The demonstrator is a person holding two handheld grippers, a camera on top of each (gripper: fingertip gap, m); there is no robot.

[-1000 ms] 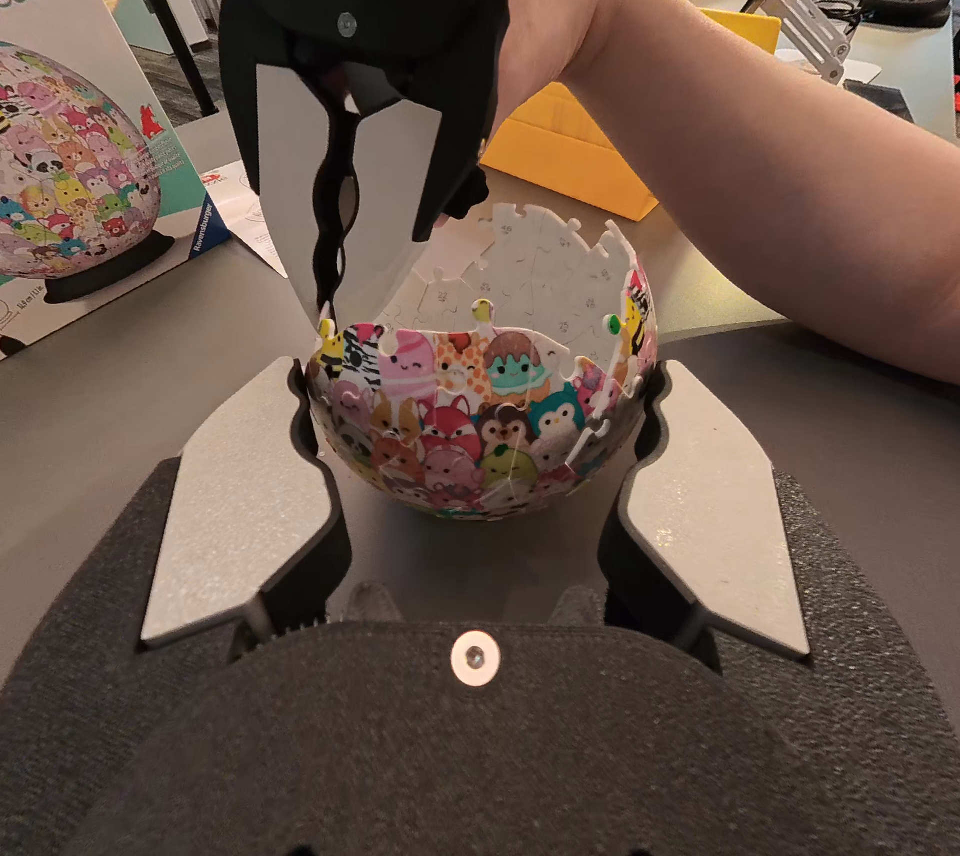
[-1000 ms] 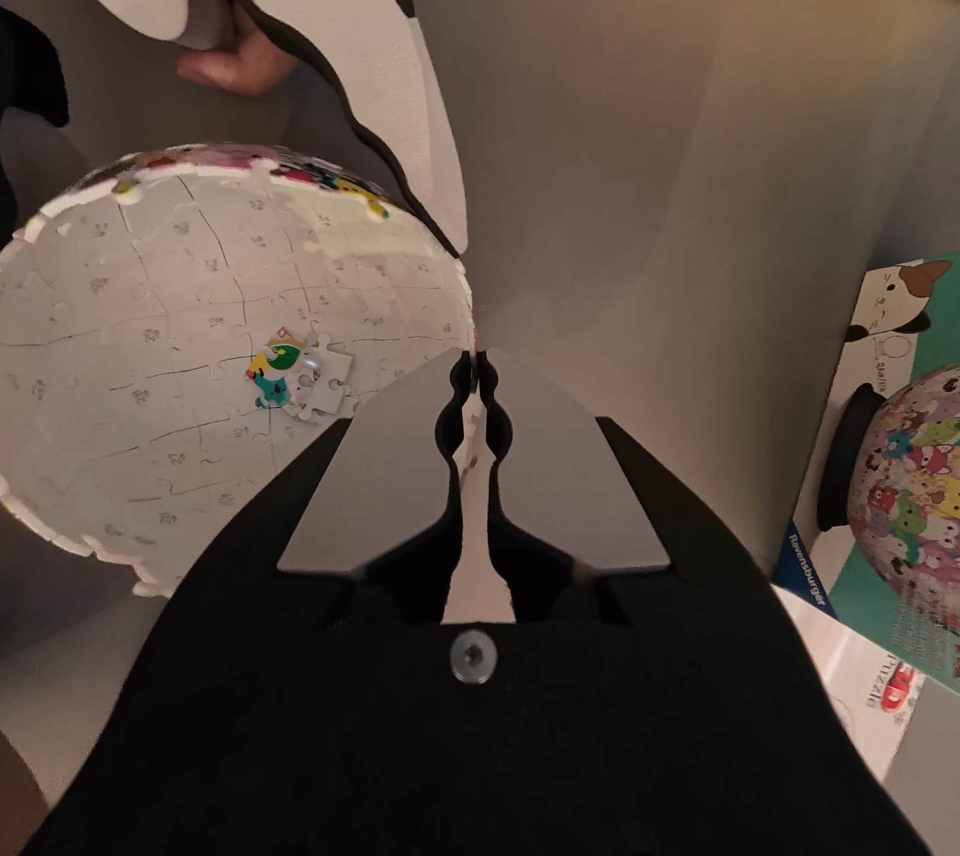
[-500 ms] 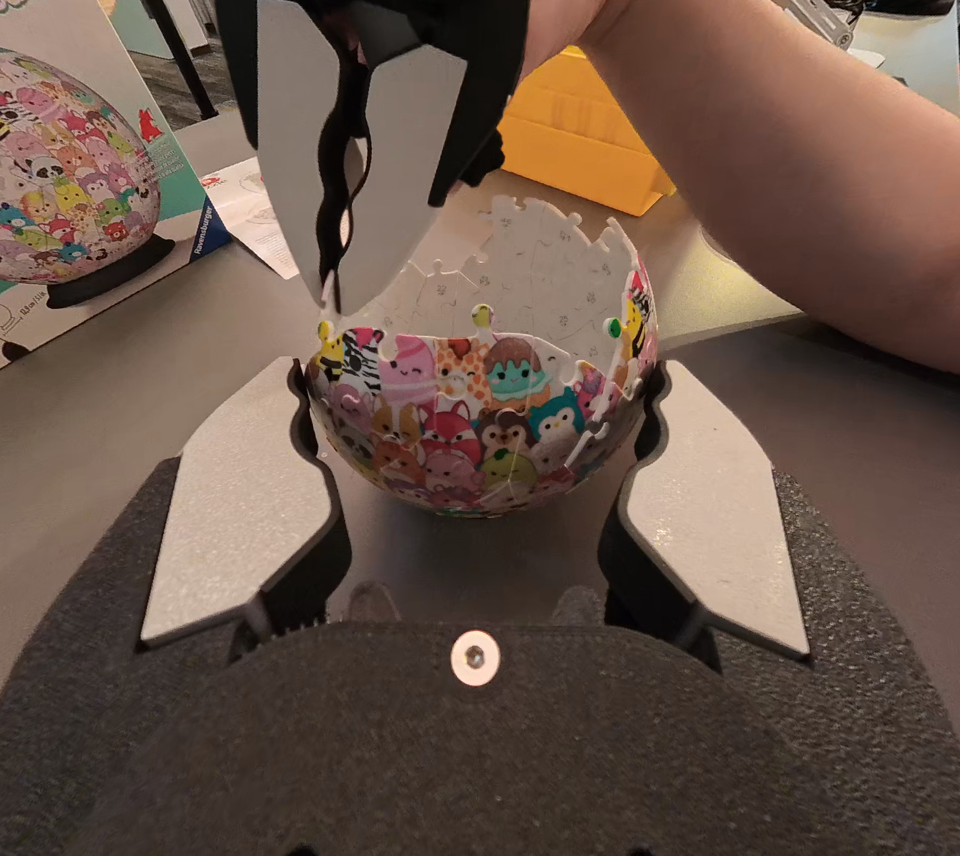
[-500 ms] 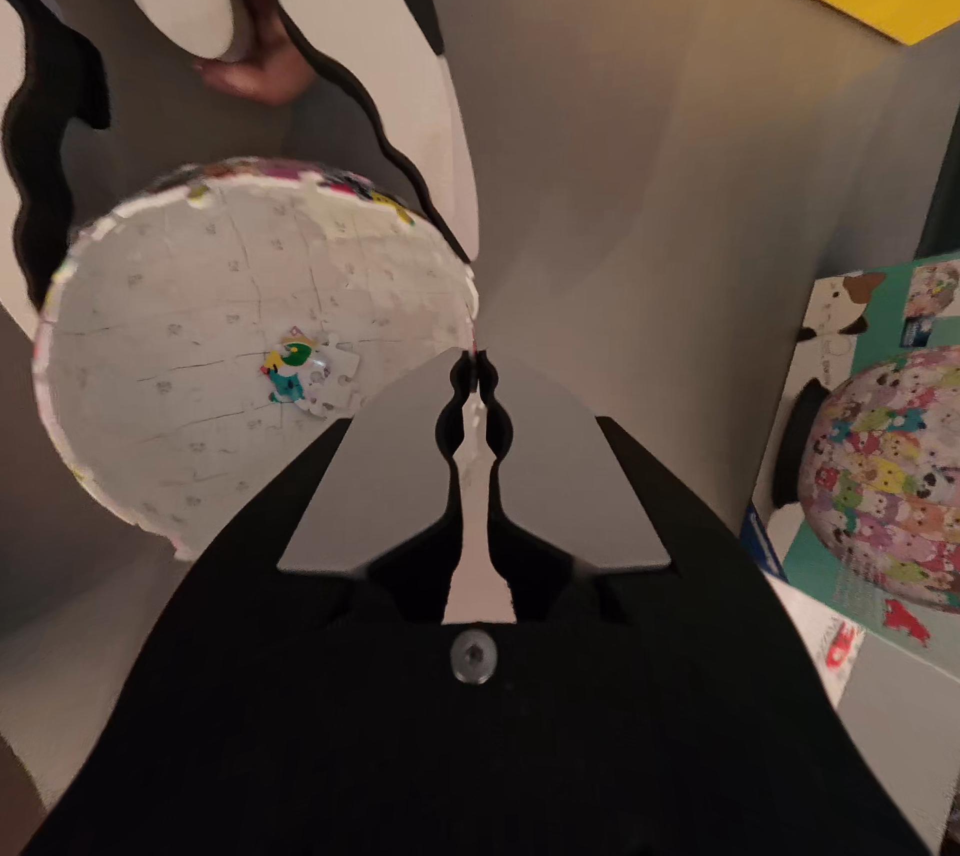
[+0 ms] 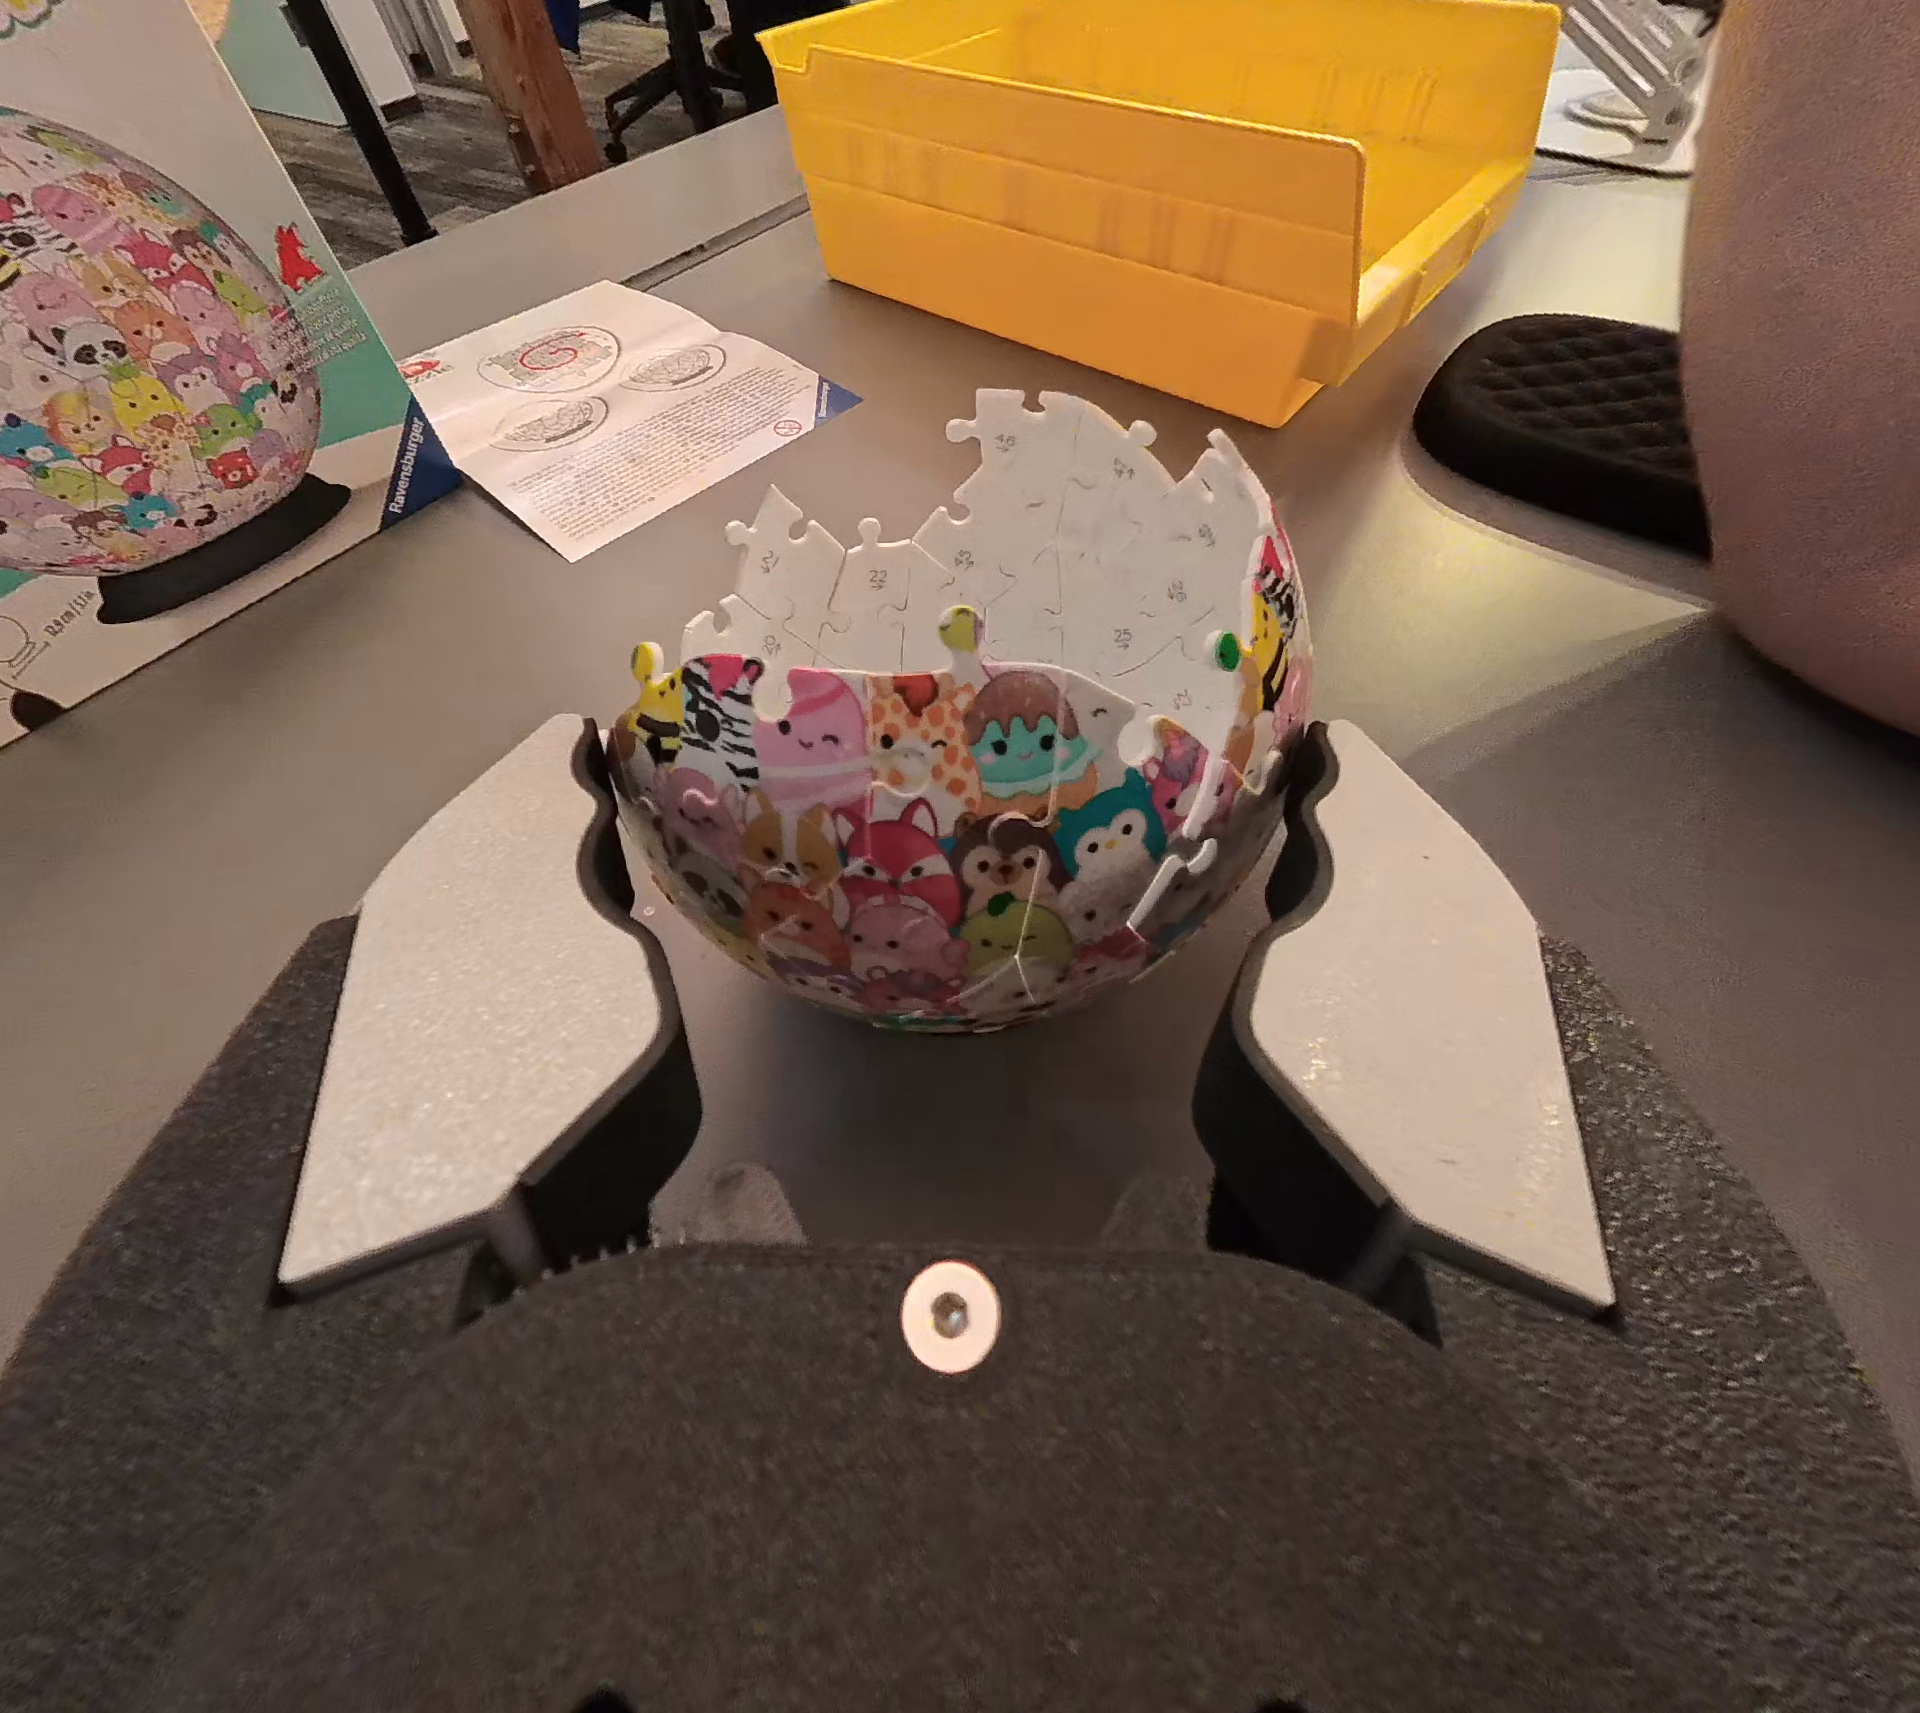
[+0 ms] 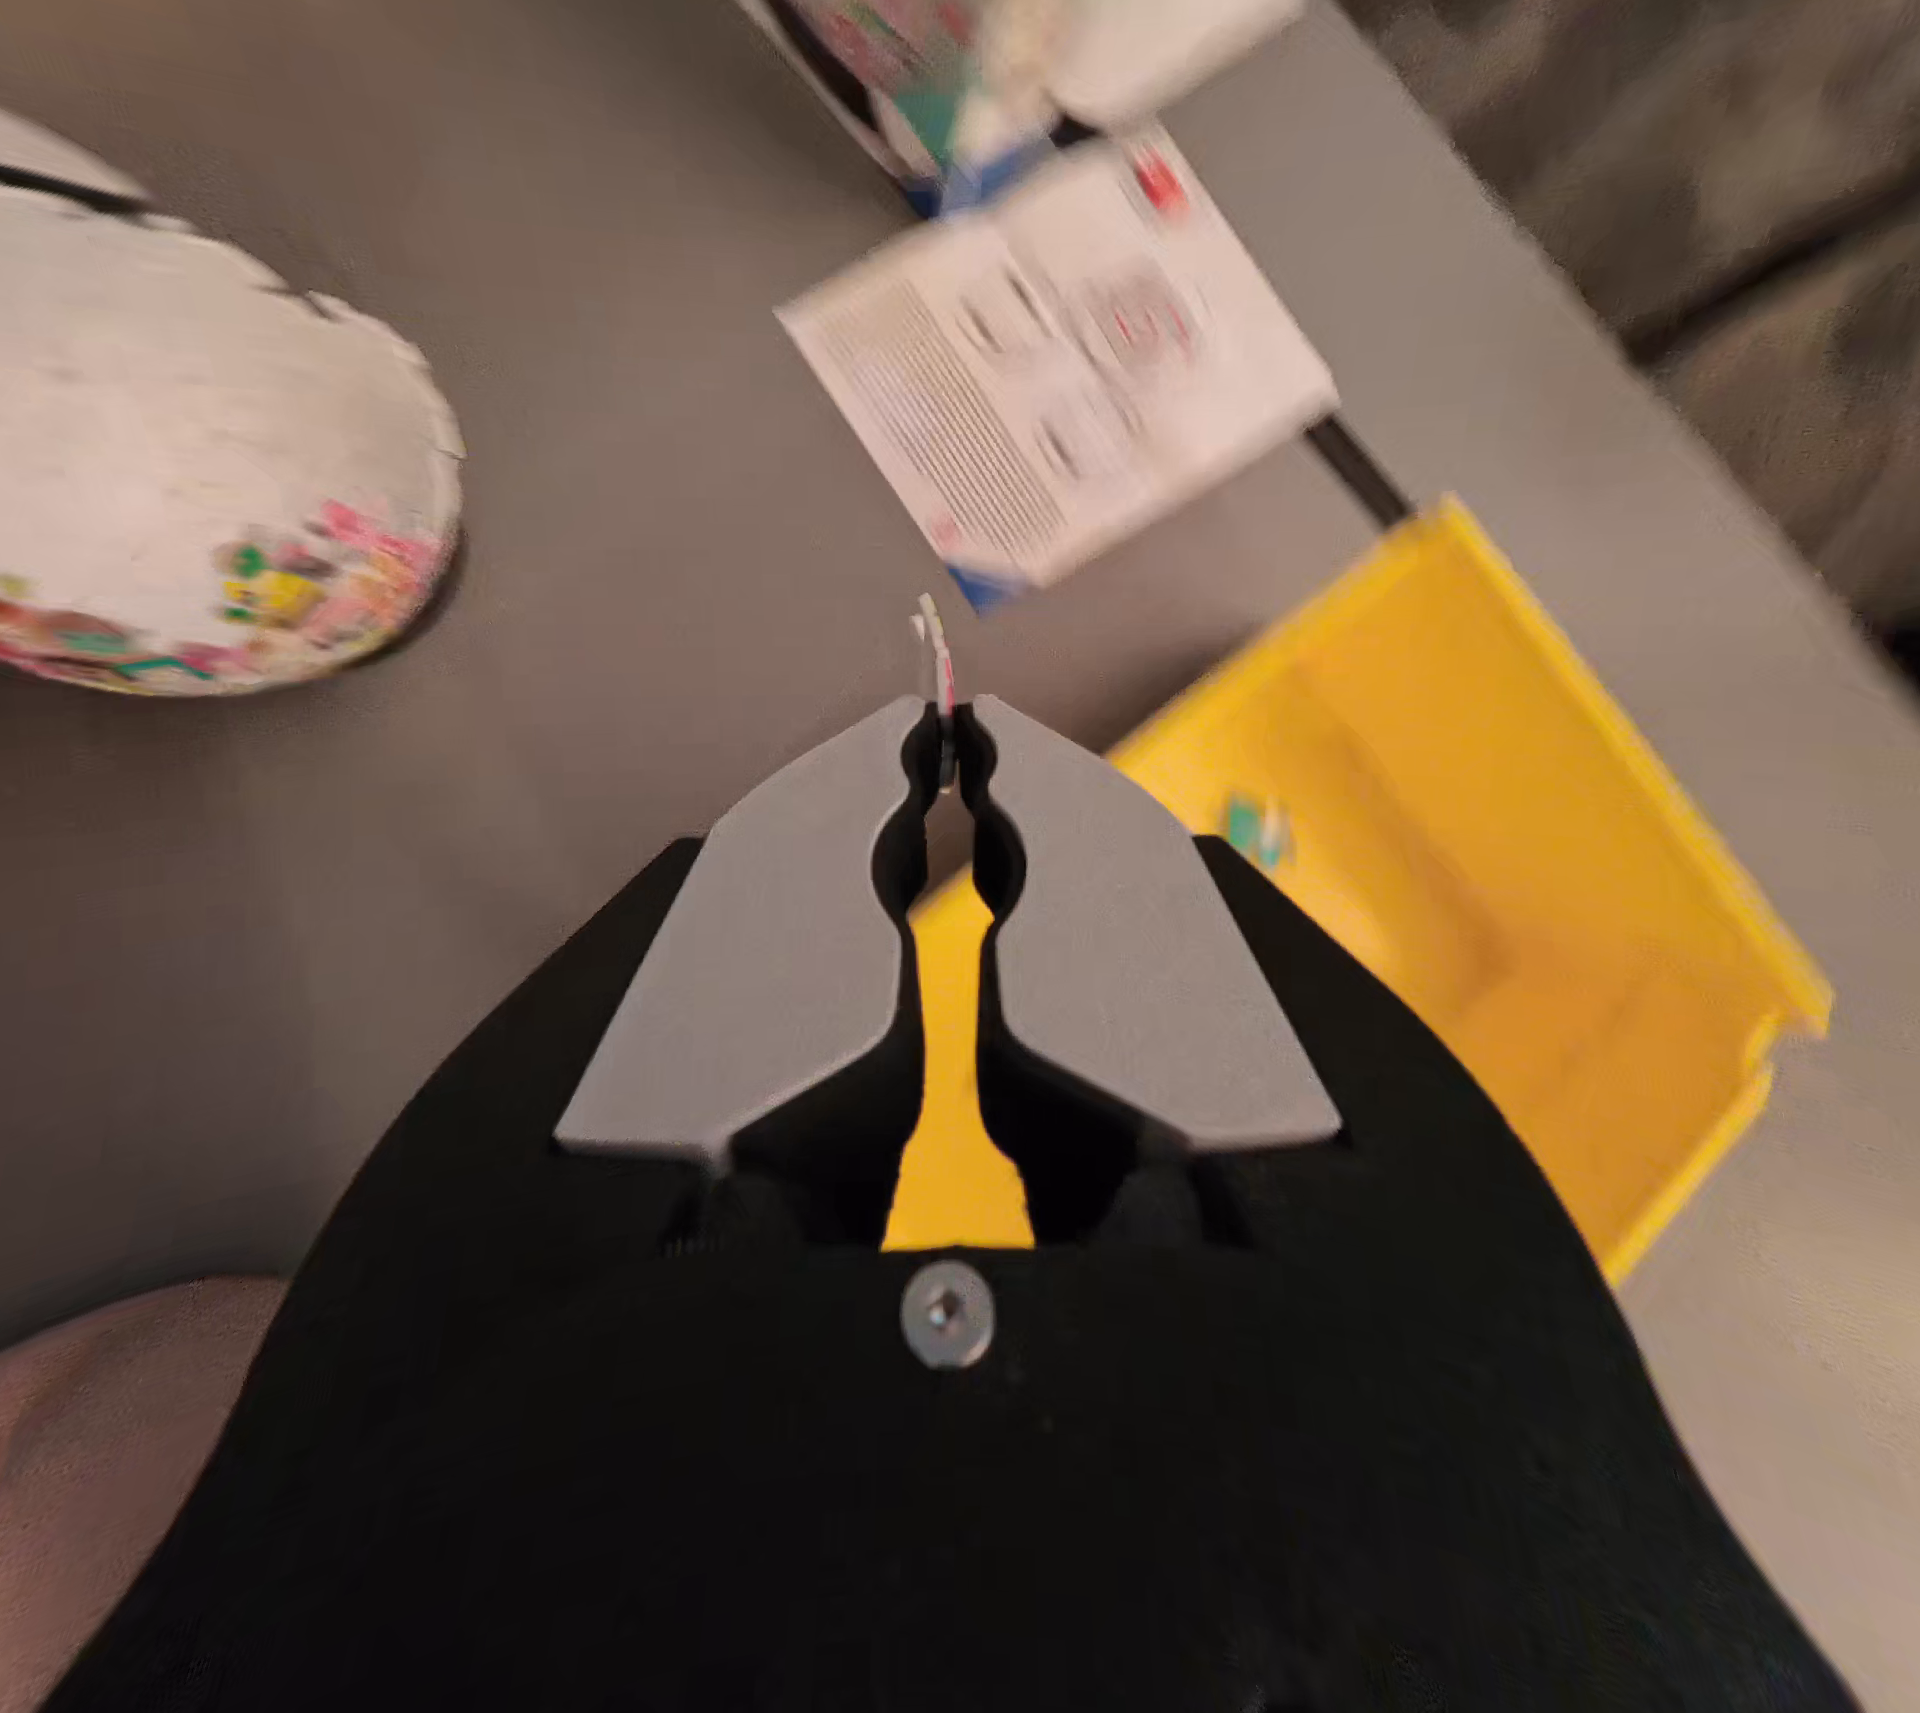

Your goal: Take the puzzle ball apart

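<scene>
Your right gripper (image 6: pixel 948 707) isn't over the bowl anymore: half a second ago it sat right at the rim of the puzzle ball, and now it's swung off toward the far side, hovering above the near edge of the yellow bin (image 6: pixel 1475 842), with the whole right wrist view smeared by motion blur. Its fingers are pinched together on a puzzle piece (image 6: pixel 935 645), seen edge-on and poking out past the tips. One small colourful piece (image 6: pixel 1257 827) already lies on the bin floor. Your left gripper (image 5: pixel 951 790) hasn't budged, its two fingers are spread wide and pressed against both sides of the puzzle ball (image 5: pixel 956 832), holding it in place on the grey table (image 5: pixel 260 832). What's left of the ball is an open bowl with a jagged rim, cartoon animals on the outside and white numbered backs on the inside, and the far right wall stands taller than the rest. Past it on the left you've got the puzzle box (image 5: pixel 156 313) standing up and the folded instruction sheet (image 5: pixel 623 406) lying flat beside it. Your forearm (image 5: pixel 1808 261) fills the right edge of the left wrist view, and a blurry white piece shows at the very top of that frame.
</scene>
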